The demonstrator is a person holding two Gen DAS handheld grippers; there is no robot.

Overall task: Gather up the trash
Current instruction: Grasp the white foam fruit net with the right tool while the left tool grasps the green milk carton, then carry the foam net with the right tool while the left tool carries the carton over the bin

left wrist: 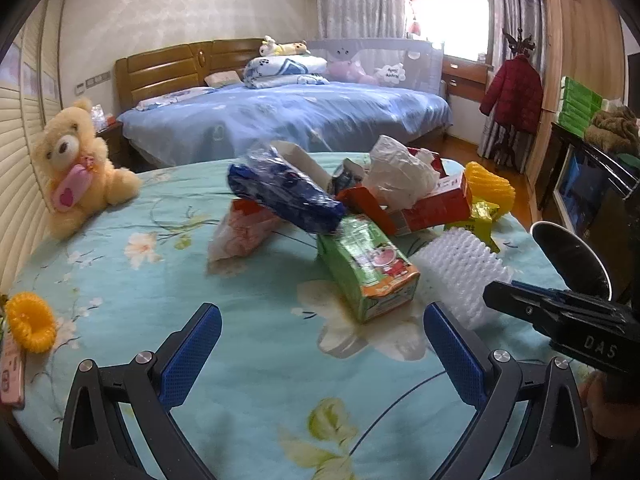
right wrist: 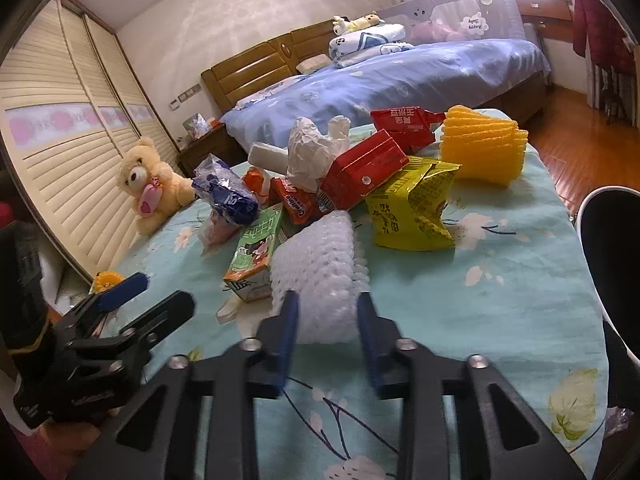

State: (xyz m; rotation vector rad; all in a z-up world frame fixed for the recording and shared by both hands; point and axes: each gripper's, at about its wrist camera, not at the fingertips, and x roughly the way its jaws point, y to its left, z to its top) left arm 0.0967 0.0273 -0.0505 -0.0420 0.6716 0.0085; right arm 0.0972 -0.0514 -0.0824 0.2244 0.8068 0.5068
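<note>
- The white foam net sleeve [right wrist: 320, 264], the piece of trash in hand, is judged very light, soft and springy; it is expected to crush under pressure and spring back, so it is best taken across its near end, where the mesh bunches.
- Its appearance: a translucent white tube of knobbly foam mesh, lying on its side at the near edge of the trash pile, touching the green drink carton [right wrist: 256, 256].
- The right hand-held gripper [right wrist: 327, 320] is seen narrowed onto the near end of the sleeve, its blue pads pressed into the mesh on both sides.
- The left hand-held gripper [left wrist: 320, 344] is held wide open and empty, low over the cloth just before the green carton.
- Beyond lie a yellow snack bag [right wrist: 412, 208], red cartons [right wrist: 360, 172], a crumpled white tissue [right wrist: 312, 152], a blue wrapper [right wrist: 228, 192] and a yellow foam net [right wrist: 484, 148].
- The pile rests on a desk [right wrist: 500, 312] covered in floral turquoise cloth; a teddy bear [right wrist: 150, 184] sits at its far left edge.
</note>
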